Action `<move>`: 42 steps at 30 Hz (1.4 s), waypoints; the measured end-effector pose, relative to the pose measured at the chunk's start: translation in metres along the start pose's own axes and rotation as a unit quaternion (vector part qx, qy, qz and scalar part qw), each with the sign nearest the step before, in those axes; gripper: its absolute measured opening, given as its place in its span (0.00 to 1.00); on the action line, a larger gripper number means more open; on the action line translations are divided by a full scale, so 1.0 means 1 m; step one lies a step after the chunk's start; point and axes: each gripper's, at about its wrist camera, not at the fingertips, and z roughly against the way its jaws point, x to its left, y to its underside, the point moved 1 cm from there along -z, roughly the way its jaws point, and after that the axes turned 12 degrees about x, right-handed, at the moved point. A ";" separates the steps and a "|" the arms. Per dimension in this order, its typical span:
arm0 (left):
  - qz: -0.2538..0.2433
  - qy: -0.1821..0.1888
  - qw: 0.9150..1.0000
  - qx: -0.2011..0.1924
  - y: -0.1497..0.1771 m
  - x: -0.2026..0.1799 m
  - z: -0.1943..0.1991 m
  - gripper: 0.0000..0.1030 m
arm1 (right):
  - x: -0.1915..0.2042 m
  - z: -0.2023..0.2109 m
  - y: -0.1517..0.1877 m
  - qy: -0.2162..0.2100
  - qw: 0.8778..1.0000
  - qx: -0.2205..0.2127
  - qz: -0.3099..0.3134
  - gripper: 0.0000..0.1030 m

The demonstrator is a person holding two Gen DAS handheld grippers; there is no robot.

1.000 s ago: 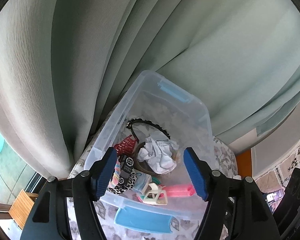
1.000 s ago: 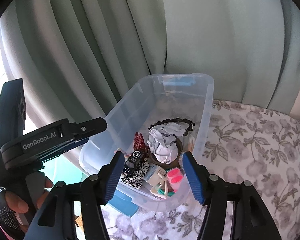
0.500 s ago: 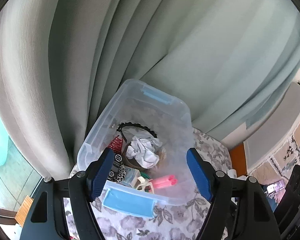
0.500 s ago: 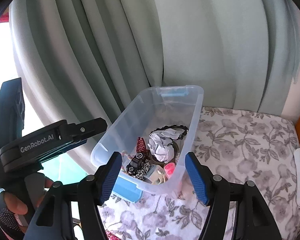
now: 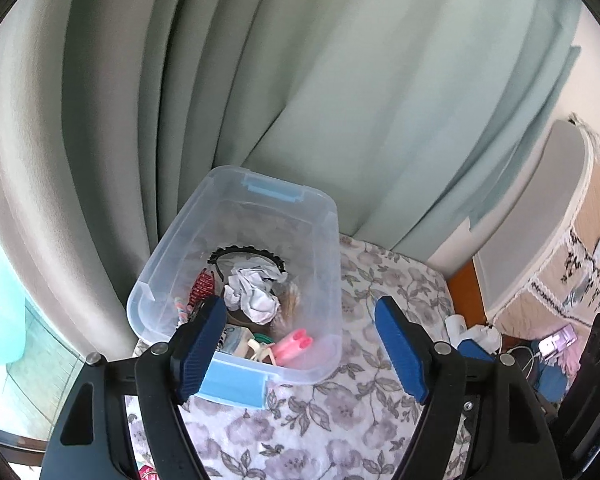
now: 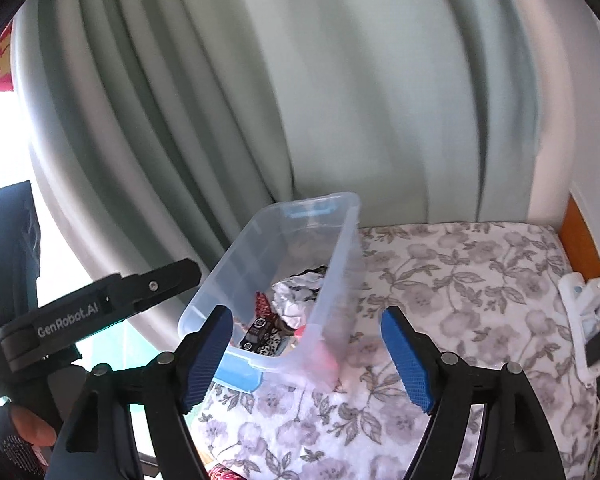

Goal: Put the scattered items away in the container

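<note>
A clear plastic container (image 5: 328, 248) with blue latches stands on a floral bedspread (image 5: 340, 420) against the curtain; it also shows in the right wrist view (image 6: 340, 272). Inside lie a crumpled white paper (image 5: 252, 296), a black headband (image 5: 240, 250), a red hair claw (image 5: 202, 284), a pink item (image 5: 296, 346) and several small things. My left gripper (image 5: 300, 352) is open and empty, above the container's near end. My right gripper (image 6: 308, 354) is open and empty, near the container's near corner. The left gripper's body (image 6: 100, 308) shows at the left of the right wrist view.
A pale green curtain (image 5: 300, 80) hangs right behind the container. A white power strip (image 6: 580, 312) with cables lies at the bed's right edge. An orange wooden frame (image 6: 580, 236) borders the bed on the right. The floral bedspread (image 6: 460, 300) stretches right of the container.
Both grippers have pulled back and up from the container, which now looks smaller and farther. More bedspread shows. Both stay open and empty.
</note>
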 end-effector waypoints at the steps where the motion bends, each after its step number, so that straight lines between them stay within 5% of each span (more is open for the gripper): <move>1: -0.005 -0.002 1.000 0.001 0.001 -0.005 0.001 0.75 | -0.004 0.003 0.001 0.000 1.000 -0.002 -0.004 0.78; 25: -0.084 -0.056 0.995 0.026 0.035 -0.080 -0.015 0.82 | -0.083 0.038 0.035 0.025 0.995 0.021 -0.092 0.81; 42: -0.097 -0.095 0.990 0.041 0.043 -0.083 -0.019 0.87 | -0.080 0.043 0.042 0.052 0.993 0.037 -0.097 0.82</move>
